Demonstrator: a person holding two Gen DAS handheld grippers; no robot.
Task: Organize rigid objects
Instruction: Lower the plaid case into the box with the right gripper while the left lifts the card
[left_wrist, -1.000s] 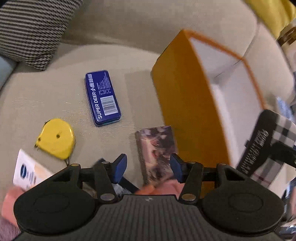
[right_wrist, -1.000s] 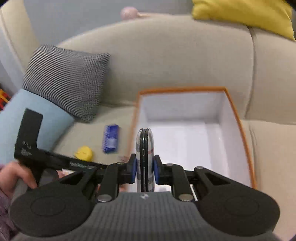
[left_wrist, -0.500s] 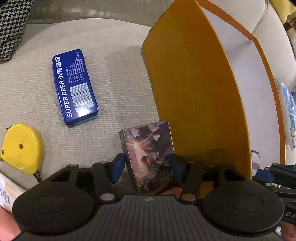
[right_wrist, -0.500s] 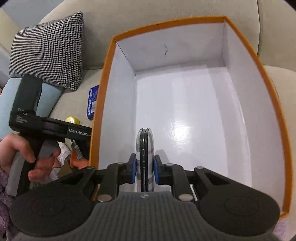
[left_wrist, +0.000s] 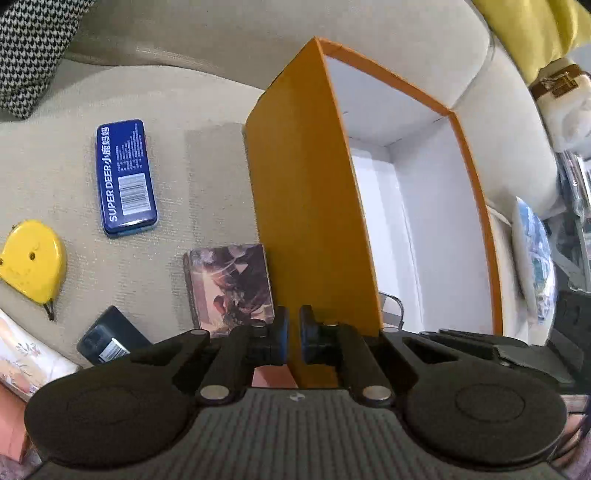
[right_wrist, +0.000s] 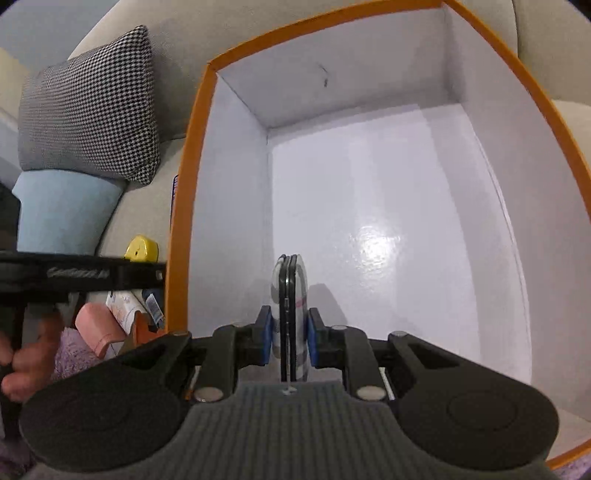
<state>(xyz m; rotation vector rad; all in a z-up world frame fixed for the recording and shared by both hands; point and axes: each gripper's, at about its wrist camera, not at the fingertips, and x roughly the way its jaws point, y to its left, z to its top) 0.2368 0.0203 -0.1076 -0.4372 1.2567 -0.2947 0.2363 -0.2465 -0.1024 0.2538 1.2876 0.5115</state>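
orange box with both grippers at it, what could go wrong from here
The left gripper is shut on the orange box wall, a thin hold, so the box may tip or slide on the soft sofa. The right gripper holds the plaid case edge-up above the floor; released here, it may topple.

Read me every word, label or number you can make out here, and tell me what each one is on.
"SUPER DEER": blue tin, beside Chinese characters, fine print and a barcode too small to read.
Embossed lettering on the left gripper's black handle, seen from the right wrist: blurred, unreadable.
Label on the small dark box: too small.
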